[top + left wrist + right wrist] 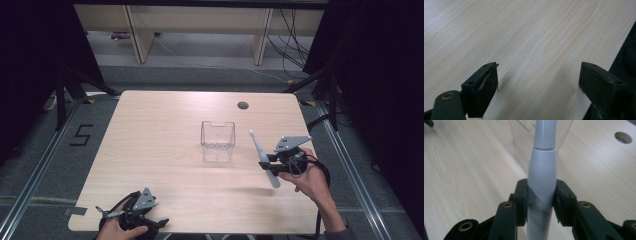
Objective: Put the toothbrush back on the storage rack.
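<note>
Right gripper point(268, 164): jaws closed on one white toothbrush point(263, 158), clamped at the thick part of its handle. In the right gripper view the toothbrush point(542, 167) stands between the two black jaws, both pads pressed against its sides. From the high view the brush is lifted off the table, tilted, head up and away from the person, butt end low and toward the person. The right hand point(311, 180) holds the gripper over the table's right portion.

Left gripper point(131, 217): jaws wide apart, nothing between them. It sits at the near edge of the table, left of centre, in the left hand point(112, 231). In the left gripper view bare wood shows between the jaws, and the table edge runs just beside the right-hand jaw.

Count: two grippers, one toothbrush, one clear box point(218, 141), one round hole point(243, 105).

The box stands upright near the table's centre, open at the top, just left of the brush head and apart from it. In the right gripper view the box point(524, 137) shows blurred behind the brush.

Open room: the table's left half and far strip are bare. The hole lies near the far edge, well apart from the box.

Surface: one table point(150, 125), light wood grain, rounded corners. Around it, grey floor point(45, 165), black drapes at both sides, pale furniture and cables beyond the far edge.
</note>
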The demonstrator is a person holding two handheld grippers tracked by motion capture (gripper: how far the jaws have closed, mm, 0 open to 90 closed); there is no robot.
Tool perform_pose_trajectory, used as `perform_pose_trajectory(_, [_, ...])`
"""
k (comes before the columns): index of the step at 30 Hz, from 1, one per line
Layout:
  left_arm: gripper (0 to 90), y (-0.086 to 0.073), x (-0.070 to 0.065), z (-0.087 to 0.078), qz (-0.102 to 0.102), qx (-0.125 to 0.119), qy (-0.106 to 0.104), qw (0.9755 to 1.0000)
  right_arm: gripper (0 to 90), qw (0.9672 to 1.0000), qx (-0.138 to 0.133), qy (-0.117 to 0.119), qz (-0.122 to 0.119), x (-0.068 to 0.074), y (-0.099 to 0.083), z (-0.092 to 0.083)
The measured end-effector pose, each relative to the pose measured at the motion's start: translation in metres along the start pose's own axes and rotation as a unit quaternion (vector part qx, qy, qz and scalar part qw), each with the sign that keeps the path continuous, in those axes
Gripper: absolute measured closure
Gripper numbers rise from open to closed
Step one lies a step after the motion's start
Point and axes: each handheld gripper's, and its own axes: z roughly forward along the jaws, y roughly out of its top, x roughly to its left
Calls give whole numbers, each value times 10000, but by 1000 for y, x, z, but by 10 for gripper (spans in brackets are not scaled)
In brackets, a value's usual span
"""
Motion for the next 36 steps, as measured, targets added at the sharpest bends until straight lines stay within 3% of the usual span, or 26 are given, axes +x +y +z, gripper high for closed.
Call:
perform_pose_trajectory(7, [153, 0, 0, 0, -7, -8, 4, 10000, 669, 9995, -313, 24, -59, -9, 11, -3])
perform_pose_trajectory(11, [153, 0, 0, 0, -6, 3, 0, 10000, 669, 9987, -486, -19, 180, -12, 17, -5])
perform_pose_trajectory(16, [153, 0, 0, 1, -22, -4, -10, 10000, 669, 9970, -763, -113, 41, -15, 25, -4])
perform_pose_trajectory(17, [153, 0, -1, 1, -8, 2, -16, 10000, 669, 9974, -702, -60, 135, -14, 27, -4])
perform_pose_trajectory(21, [153, 0, 0, 1, -14, 0, -13, 10000, 669, 9958, -904, -139, -91, -15, 34, -3])
perform_pose_trajectory(23, [152, 0, 0, 0, -1, 5, -12, 10000, 669, 9961, -872, -81, 67, -12, 37, -3])
perform_pose_trajectory(25, [153, 0, 0, 0, -2, 2, -11, 10000, 669, 9953, -960, -127, -47, -14, 39, -3])
perform_pose_trajectory(26, [152, 0, 0, 0, 0, 2, -14, 10000, 669, 9956, -931, -71, 97, -13, 40, -3])
perform_pose_trajectory(28, [153, 0, 0, 0, -12, -3, -13, 10000, 669, 9948, -1015, -87, -13, -15, 43, -2])
perform_pose_trajectory(36, [152, 0, -1, 0, -11, -4, -13, 10000, 669, 9933, -1150, -47, 50, -16, 52, -2])
